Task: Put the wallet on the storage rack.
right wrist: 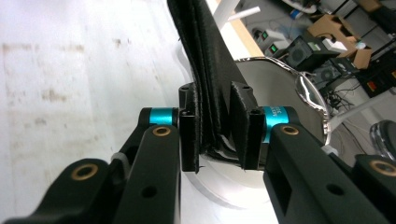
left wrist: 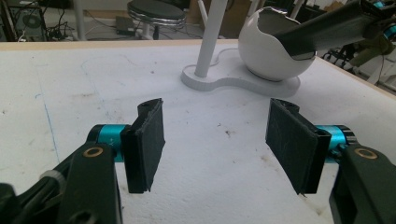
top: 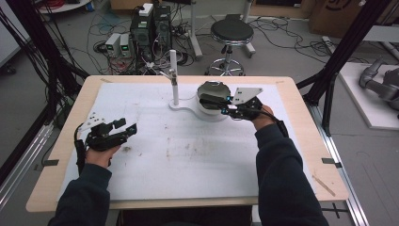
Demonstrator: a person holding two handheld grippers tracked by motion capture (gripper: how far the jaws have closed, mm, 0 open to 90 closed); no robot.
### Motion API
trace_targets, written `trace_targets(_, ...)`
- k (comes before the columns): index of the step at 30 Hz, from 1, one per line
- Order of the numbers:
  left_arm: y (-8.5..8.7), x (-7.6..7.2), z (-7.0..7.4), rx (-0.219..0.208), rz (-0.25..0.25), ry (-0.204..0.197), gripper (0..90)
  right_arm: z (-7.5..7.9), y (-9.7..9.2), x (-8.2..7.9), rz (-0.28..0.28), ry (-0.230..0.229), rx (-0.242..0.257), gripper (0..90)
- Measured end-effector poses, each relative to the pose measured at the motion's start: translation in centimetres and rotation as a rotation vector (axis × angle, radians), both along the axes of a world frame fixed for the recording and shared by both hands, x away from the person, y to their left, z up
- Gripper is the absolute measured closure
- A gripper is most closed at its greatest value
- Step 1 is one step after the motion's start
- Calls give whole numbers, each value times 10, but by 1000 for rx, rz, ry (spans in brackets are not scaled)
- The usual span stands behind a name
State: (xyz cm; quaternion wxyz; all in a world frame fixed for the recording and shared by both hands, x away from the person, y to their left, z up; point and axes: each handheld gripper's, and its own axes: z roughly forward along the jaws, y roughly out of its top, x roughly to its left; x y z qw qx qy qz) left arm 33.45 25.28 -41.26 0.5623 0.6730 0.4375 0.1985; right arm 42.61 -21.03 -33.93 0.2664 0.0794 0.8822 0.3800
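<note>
beyond the table there's a black round stool (top: 231, 32) on the floor, a couple of computer towers (top: 151, 26), and cables (top: 291, 33) sprawled everywhere.

The high view looks forward and down from above the person's side, taking in the whole table (top: 66, 141) with the floor, a stool (top: 231, 32) and computers beyond its far edge in the upper frame. The left gripper view sits low, just above the tabletop, facing across it toward the white bowl (left wrist: 268, 51) and post (left wrist: 211, 37) in its upper right; both also appear at upper centre of the high view. The right gripper view is very close to the bowl (right wrist: 280, 88), looking along the table, with the same floor clutter at its upper right.
</note>
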Motion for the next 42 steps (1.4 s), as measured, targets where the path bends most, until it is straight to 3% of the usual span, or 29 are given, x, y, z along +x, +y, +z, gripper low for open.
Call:
trace_targets(3, 0, 0, 0, 1, 1, 3, 371, 2, 2, 3, 46, 0, -56, 757)
trace_targets(10, 1, 0, 0, -3, 4, -1, 371, 0, 2, 2, 57, 11, -68, 712)
trace_targets(15, 1, 0, 0, 0, 4, -2, 371, -3, -2, 3, -46, 160, 43, 423)
trace_targets(17, 1, 0, 0, -2, 4, 0, 371, -5, -7, 1, -59, 158, 147, 419)
trace_targets(18, 1, 0, 0, -1, 3, 0, 371, -6, -10, -1, -63, 165, 176, 409)
trace_targets(24, 0, 0, 0, 1, 1, 0, 371, -10, -25, -15, -112, 176, 259, 356)
trace_targets(29, 0, 1, 2, -4, 2, -14, 335, -14, -51, -32, -226, 168, 332, 293)
trace_targets(32, -1, 4, 2, 3, 23, -11, 235, -19, -67, -43, -316, 175, 374, 234)
trace_targets(35, -1, 5, 3, 3, 24, -16, 214, -26, -80, -57, -374, 172, 389, 230)
trace_targets(42, 1, 5, 6, 21, 31, -39, 214, -41, -108, -78, -523, 136, 372, 213)
